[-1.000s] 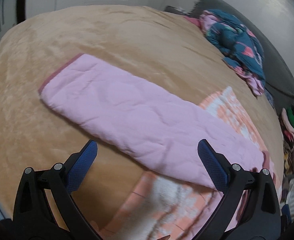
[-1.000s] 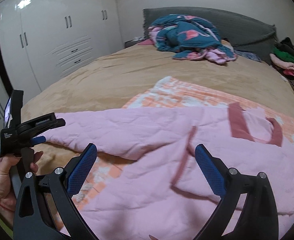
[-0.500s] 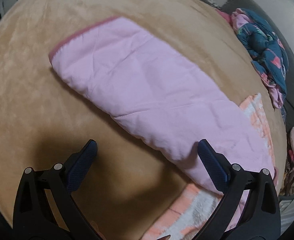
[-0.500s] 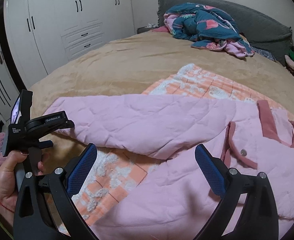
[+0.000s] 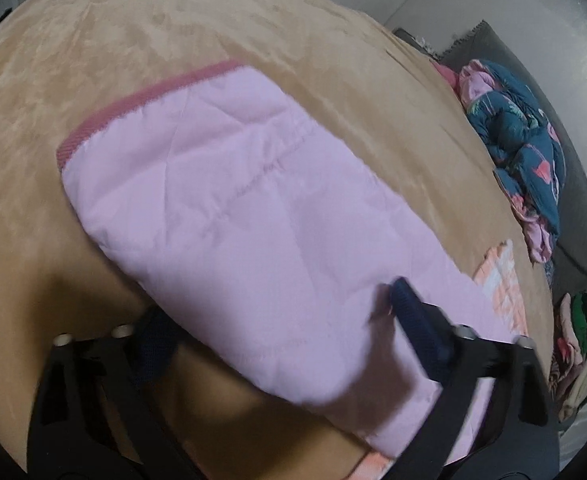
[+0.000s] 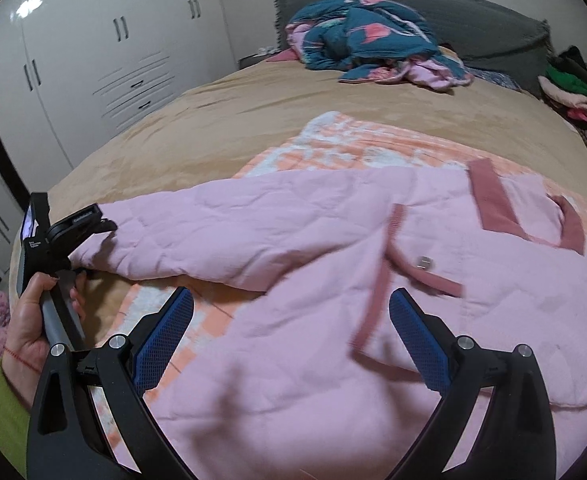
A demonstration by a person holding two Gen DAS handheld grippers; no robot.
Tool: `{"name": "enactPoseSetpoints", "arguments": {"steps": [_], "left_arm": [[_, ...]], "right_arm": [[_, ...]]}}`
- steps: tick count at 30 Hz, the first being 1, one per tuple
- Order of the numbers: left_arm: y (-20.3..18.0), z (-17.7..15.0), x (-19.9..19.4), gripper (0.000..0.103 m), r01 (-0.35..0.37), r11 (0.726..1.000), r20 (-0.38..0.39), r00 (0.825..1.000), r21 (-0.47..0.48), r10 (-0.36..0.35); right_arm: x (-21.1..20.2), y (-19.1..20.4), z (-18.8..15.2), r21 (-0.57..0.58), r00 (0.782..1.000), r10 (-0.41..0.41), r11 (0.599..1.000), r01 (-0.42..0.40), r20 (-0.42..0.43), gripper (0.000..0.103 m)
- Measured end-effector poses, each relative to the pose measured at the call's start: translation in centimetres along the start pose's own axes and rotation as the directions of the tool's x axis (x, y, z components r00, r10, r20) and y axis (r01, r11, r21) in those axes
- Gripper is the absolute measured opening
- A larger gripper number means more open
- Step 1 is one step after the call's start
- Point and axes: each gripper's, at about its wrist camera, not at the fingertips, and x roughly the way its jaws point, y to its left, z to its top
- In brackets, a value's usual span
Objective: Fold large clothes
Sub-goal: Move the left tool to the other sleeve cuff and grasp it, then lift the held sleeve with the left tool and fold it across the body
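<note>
One pink quilted jacket (image 6: pixel 333 288) lies spread on the tan bedspread (image 6: pixel 221 120), its body resting partly on one orange-and-white checked blanket (image 6: pixel 357 144) laid beneath it. One sleeve (image 5: pixel 229 216) extends outward over the bare bedspread, ending in a darker pink ribbed cuff (image 5: pixel 133 108). The right wrist view shows two darker pink collar bands (image 6: pixel 493 196), one front trim strip, and one metallic snap (image 6: pixel 424 262) on the jacket front. The left gripper (image 5: pixel 277 320) is positioned at the sleeve: its fingers stand wide apart with the sleeve fabric lying between them, one blue pad (image 5: pixel 413 312) pressing on top of the cloth and the other partly hidden beneath the sleeve edge; the jaws have not closed on the fabric. The right wrist view shows one hand (image 6: pixel 33 320), with a green cuff and a red thread at the wrist, holding that gripper's handle at the sleeve end. The right gripper (image 6: pixel 291 336) hangs over the jacket body with its two blue-padded fingers spread wide, holding nothing. At the head of the bed sits one crumpled teal and pink garment (image 6: pixel 365 40) against one grey headboard cushion (image 6: pixel 493 24). One mixed heap of clothes (image 6: pixel 573 84) lies at the bed's far right edge. White wardrobe doors (image 6: pixel 93 64) stand along the left wall; at least four vertical handle pairs are visible. Both views show motion blur.
</note>
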Motion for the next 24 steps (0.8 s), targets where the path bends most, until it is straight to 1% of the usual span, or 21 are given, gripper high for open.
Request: {"name": "enactPoseSetpoints", "arguments": {"steps": [1, 2, 4, 7, 9, 12, 15, 19, 22, 24], "left_arm": [[0.2, 0.2, -0.2, 0.062, -0.007, 1.0, 0.016, 1.0, -0.009, 0.007], [0.2, 0.4, -0.4, 0.057, -0.012, 1.0, 0.03, 0.999, -0.01, 0.012], [-0.1, 0.5, -1.1, 0.041, -0.007, 1.0, 0.054, 0.999, 0.009, 0.006], [-1.4, 0.6, -2.7, 0.023, 0.024, 0.998, 0.096, 0.995, 0.055, -0.029], [-2.0, 0.8, -3.6, 0.019, 0.047, 0.996, 0.11, 0.992, 0.074, -0.055], [-3.3, 0.7, -5.4, 0.018, 0.077, 0.991, 0.134, 0.987, 0.109, -0.091], [-4.6, 0.6, -7.0, 0.017, 0.11, 0.984, 0.153, 0.979, 0.137, -0.131], [-6.6, 0.4, -9.4, 0.014, 0.154, 0.971, 0.181, 0.965, 0.184, -0.188], [-8.5, -0.5, -11.2, 0.013, 0.184, 0.955, 0.198, 0.952, 0.231, -0.232], [-9.6, -1.3, -12.0, 0.012, 0.193, 0.945, 0.209, 0.945, 0.264, -0.252]], "right_arm": [[-0.6, -0.6, -0.1, 0.005, 1.0, -0.011, 1.0, 0.011, 0.008, 0.098], [-0.9, -1.0, -0.2, 0.009, 1.0, -0.018, 1.0, 0.018, 0.014, 0.098], [-2.0, -2.3, -0.6, 0.028, 0.999, -0.035, 0.999, 0.035, 0.03, 0.098], [-3.5, -3.9, -1.5, 0.082, 0.997, -0.057, 0.995, 0.052, 0.053, 0.098], [-4.4, -4.7, -2.1, 0.11, 0.996, -0.058, 0.993, 0.05, 0.067, 0.098], [-5.7, -5.6, -3.0, 0.132, 0.992, -0.105, 0.987, 0.095, 0.072, 0.098], [-7.0, -6.2, -3.9, 0.151, 0.988, -0.121, 0.983, 0.106, 0.092, 0.098], [-8.8, -6.8, -5.2, 0.178, 0.982, -0.136, 0.978, 0.112, 0.131, 0.098], [-9.6, -7.3, -6.1, 0.202, 0.98, -0.141, 0.973, 0.111, 0.142, 0.098], [-9.9, -7.8, -6.5, 0.207, 0.977, -0.159, 0.97, 0.127, 0.145, 0.098]]}}
